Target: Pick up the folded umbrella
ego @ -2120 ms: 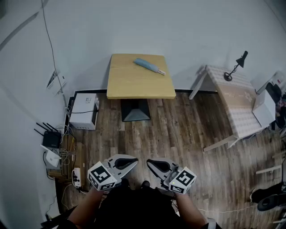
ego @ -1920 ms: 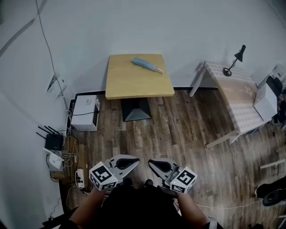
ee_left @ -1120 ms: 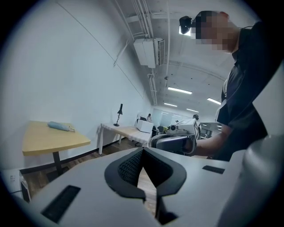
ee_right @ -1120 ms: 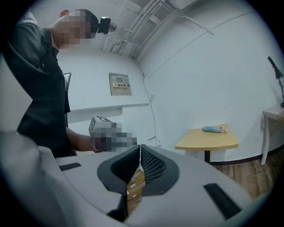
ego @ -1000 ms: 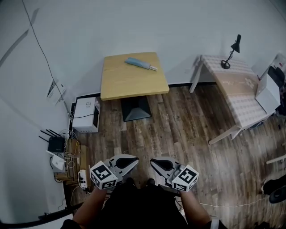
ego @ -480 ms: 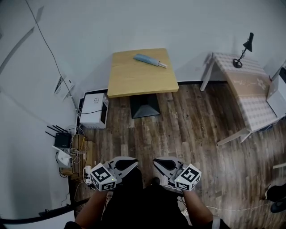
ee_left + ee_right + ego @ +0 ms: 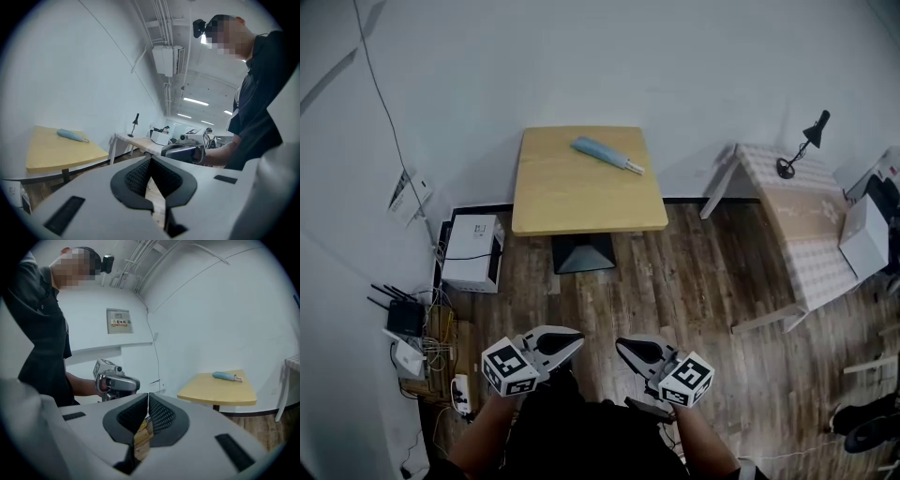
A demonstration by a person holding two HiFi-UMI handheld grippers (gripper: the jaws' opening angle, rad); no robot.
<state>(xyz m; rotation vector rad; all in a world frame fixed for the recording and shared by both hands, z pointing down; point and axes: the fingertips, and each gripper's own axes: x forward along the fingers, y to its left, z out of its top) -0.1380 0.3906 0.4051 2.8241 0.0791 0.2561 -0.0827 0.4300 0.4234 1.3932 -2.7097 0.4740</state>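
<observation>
Barely begun: the light-blue folded umbrella lies near the far edge of the square pale-wood bench. Left tongs and right tongs, both closed and empty, hang well short of it; approach and grasp remain.

In the head view the tabletop conceals the column of its pedestal. The right edge crops a dark object on the floor; its type cannot be determined. The folded umbrella is too small to show strap detail. Print on the wall sign in the right gripper view is unreadable.
</observation>
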